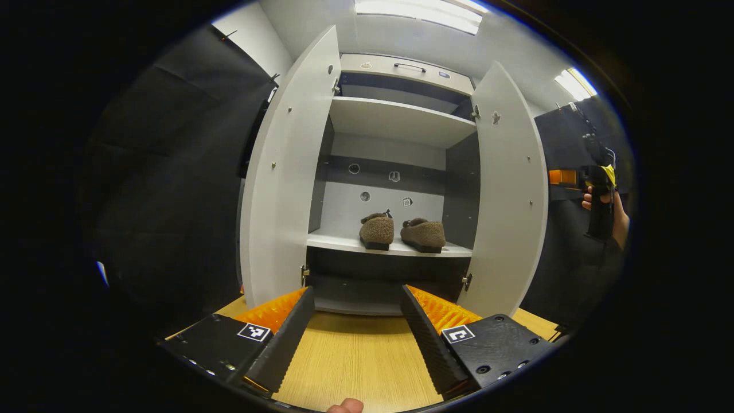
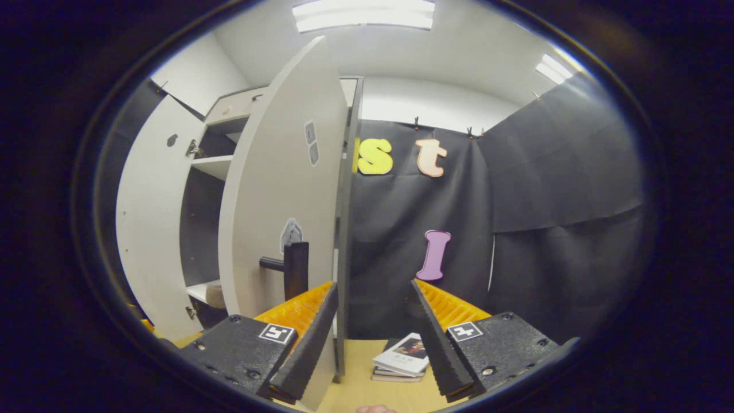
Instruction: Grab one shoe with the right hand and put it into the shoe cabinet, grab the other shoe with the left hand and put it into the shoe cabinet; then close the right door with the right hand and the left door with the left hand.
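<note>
Both fuzzy brown slip-on shoes, one (image 1: 377, 230) and the other (image 1: 423, 234), sit side by side on the lower shelf of the white two-door shoe cabinet (image 1: 395, 120); shoe stage judged done, doors remain.

Left gripper (image 1: 358, 327) jaws spread wide, holding nothing; it sits back over the pale wood-grain tabletop (image 1: 355, 355), centred on the cabinet opening; white left door (image 1: 289, 172) swung fully out.

Right gripper (image 2: 373, 332) jaws likewise apart and empty; it sits just outside the white right door (image 2: 281, 189), near that door's free edge and its black bar handle (image 2: 293, 268); contact with the door cannot be told.

Risks, judged: a push close to the hinge side would give little swing and the fingers may slide along the smooth panel; a finger may snag on the handle; the small stack of books (image 2: 401, 362) lies on the table just beyond the door edge, and a sweeping hand could knock it; closing the left door first could clash at the meeting edges.
</note>
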### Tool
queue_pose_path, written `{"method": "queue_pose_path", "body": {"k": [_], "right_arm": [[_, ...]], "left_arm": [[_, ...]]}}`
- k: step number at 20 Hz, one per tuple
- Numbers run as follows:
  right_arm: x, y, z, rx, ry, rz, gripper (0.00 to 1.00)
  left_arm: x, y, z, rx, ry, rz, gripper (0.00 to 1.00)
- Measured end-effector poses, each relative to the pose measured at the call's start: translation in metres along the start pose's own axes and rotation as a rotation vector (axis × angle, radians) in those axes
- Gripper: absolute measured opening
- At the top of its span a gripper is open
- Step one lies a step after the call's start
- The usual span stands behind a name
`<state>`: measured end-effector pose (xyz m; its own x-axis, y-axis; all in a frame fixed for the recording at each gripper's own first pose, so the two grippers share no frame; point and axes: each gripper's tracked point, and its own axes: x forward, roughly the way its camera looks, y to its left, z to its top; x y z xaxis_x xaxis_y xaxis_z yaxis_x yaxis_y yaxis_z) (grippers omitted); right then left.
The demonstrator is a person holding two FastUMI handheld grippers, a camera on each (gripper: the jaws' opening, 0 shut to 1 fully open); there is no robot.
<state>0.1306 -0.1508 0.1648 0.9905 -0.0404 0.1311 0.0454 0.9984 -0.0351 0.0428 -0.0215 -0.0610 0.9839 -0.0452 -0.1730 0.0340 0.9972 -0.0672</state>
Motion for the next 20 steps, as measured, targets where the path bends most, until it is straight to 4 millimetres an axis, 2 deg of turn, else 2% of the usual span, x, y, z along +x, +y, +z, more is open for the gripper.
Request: {"method": "queue_pose_path", "body": {"k": [10, 16, 20], "right_arm": [[0.01, 0.065, -0.003, 0.039, -0.008, 0.118, 0.83], [0.032, 0.115, -0.008, 0.083, -0.006, 0.204, 0.84], [0.046, 0.142, -0.01, 0.074, -0.001, 0.215, 0.84]], "left_arm": [[-0.005, 0.015, -0.003, 0.019, 0.01, 0.027, 0.93], [-0.006, 0.019, -0.002, 0.027, 0.018, 0.033, 0.93], [-0.008, 0.018, -0.003, 0.016, 0.028, 0.03, 0.93]]}}
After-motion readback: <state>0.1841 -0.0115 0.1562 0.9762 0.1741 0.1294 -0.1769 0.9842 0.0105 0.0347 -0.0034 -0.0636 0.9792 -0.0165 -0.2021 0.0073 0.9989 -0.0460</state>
